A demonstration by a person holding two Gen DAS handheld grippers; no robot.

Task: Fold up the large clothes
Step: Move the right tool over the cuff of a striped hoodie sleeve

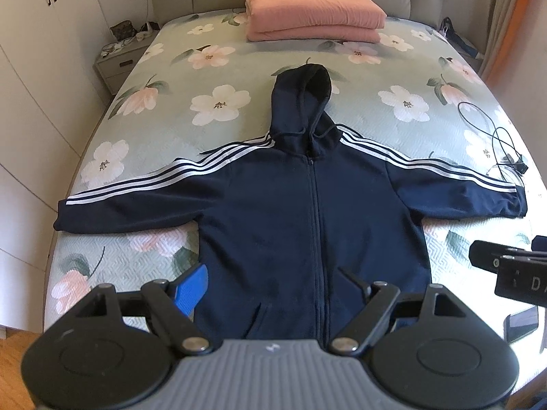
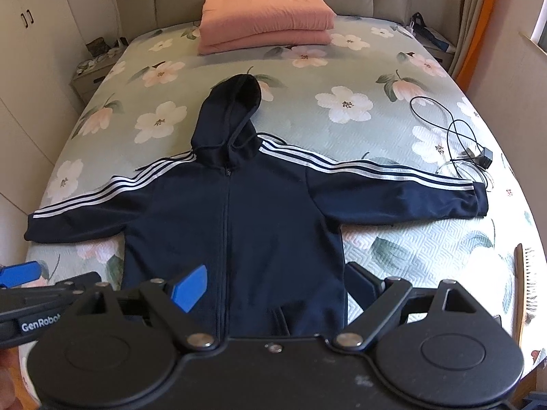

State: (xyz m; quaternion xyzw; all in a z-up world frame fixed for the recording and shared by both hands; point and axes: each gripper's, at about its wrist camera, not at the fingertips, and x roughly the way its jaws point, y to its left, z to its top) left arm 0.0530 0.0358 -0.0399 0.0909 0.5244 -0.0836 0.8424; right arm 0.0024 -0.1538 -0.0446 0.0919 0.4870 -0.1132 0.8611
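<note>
A navy zip hoodie [image 1: 307, 212] with white sleeve stripes lies flat, front up, on the floral bed [image 1: 171, 109], sleeves spread out and hood pointing to the headboard. It also shows in the right wrist view [image 2: 239, 215]. My left gripper [image 1: 273, 287] is open and empty above the hoodie's hem. My right gripper [image 2: 273, 287] is open and empty above the hem's right part. The right gripper's side shows in the left wrist view [image 1: 506, 266]; the left gripper's side shows in the right wrist view [image 2: 34, 283].
A folded pink quilt [image 1: 314, 10] lies at the head of the bed. A black cable with a charger [image 2: 461, 143] lies by the right sleeve. A nightstand [image 1: 116, 65] stands at the left. A phone [image 1: 521, 321] lies at the bed's near right edge.
</note>
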